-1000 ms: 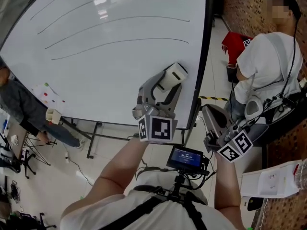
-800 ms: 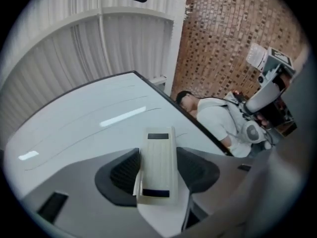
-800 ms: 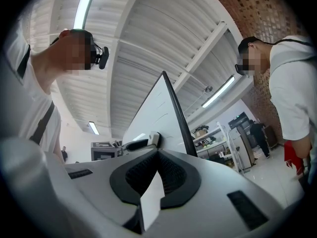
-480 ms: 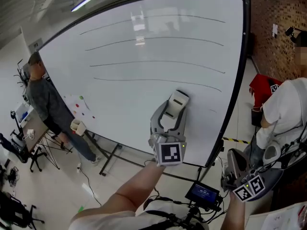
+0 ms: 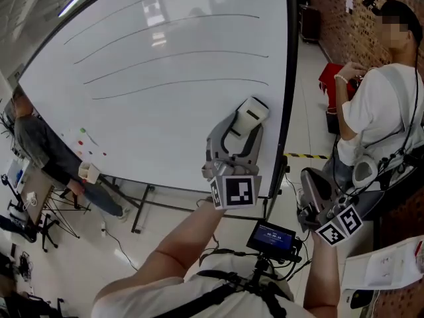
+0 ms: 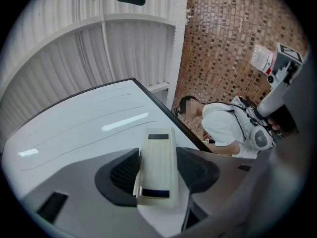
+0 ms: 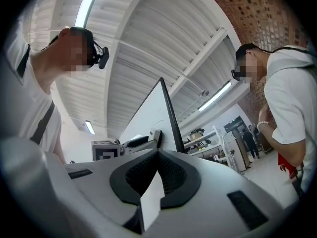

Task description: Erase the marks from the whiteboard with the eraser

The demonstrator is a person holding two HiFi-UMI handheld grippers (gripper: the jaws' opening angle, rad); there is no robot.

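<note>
The whiteboard point(image 5: 146, 118) fills the upper left of the head view and bears several long thin curved lines point(image 5: 179, 81), one above another. My left gripper point(image 5: 246, 126) is shut on a cream-white eraser point(image 5: 252, 113) with dark end patches, held at the board's lower right, below the lowest line and close to the black frame point(image 5: 289, 78). In the left gripper view the eraser point(image 6: 157, 162) lies lengthwise between the jaws, pointing at the board point(image 6: 74, 133). Whether it touches the board I cannot tell. My right gripper point(image 5: 307, 176) hangs low on the right, away from the board, its jaws point(image 7: 157, 155) together.
A person in a white shirt point(image 5: 377, 105) is close on the right, past the board's edge. Another person point(image 5: 40, 151) stands at the board's lower left. The board's stand legs point(image 5: 142, 207) reach across the floor. A small screen point(image 5: 271, 238) sits on my chest rig.
The head view has swung right and back. My left gripper still holds the eraser at the board's lower right, a little higher than before. The right gripper stays low on the right.
</note>
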